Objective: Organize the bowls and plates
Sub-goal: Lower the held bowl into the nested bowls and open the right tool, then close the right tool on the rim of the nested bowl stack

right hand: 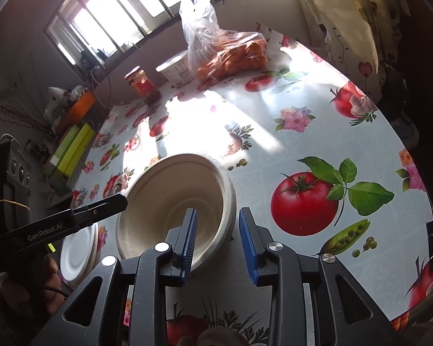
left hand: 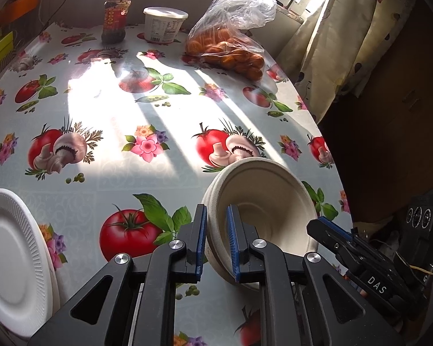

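The left gripper (left hand: pixel 216 242) straddles the near rim of the stacked beige pulp bowls (left hand: pixel 262 213), pads slightly off it; the right gripper (right hand: pixel 218 242) stands open across the opposite rim; the matte, ridged bowls sit on the vegetable-print tablecloth (left hand: pixel 106 150), white foam plates (left hand: pixel 11 256) near their left.

"DAS" on right tongs (left hand: pixel 329 230) — "GenRobot.AI" on left tongs (right hand: pixel 121 201).

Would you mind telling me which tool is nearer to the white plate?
Left. The left tool straddles the bowl's rim beside the white plate; the right tool straddles the bowl's far rim, farther away.
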